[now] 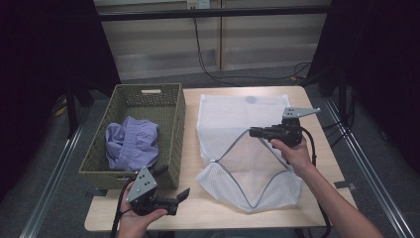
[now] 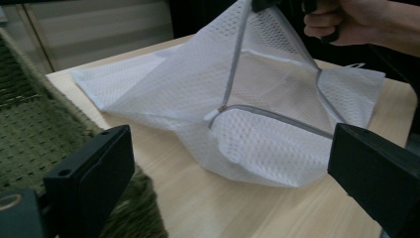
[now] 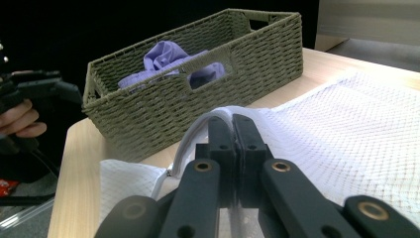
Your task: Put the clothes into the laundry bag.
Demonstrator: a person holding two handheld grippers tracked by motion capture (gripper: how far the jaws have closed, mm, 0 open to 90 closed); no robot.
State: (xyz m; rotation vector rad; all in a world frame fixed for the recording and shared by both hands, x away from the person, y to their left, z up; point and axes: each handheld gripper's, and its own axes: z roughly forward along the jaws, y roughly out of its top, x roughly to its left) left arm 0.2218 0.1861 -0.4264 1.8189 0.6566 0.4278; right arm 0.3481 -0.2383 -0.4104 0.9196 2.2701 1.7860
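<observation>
A white mesh laundry bag (image 1: pixel 233 116) lies on the wooden table (image 1: pixel 198 208), its grey zipper undone and the mouth gaping toward the front. My right gripper (image 1: pixel 251 132) is shut on the bag's zipper edge (image 3: pixel 198 124) and holds that edge up off the table, so the mouth stands open like a tent (image 2: pixel 267 144). My left gripper (image 1: pixel 173 182) is open and holds nothing. It hovers by the table's front left, its jaws facing the bag's mouth (image 2: pixel 232 144). A crumpled purple garment (image 1: pixel 132 143) lies in the woven green basket (image 1: pixel 176 124).
The basket (image 3: pixel 163 109) stands at the table's left, close beside the bag, with handle cut-outs in its walls. Its near corner (image 2: pixel 29 129) sits just left of my left gripper. Black cables run across the floor behind the table.
</observation>
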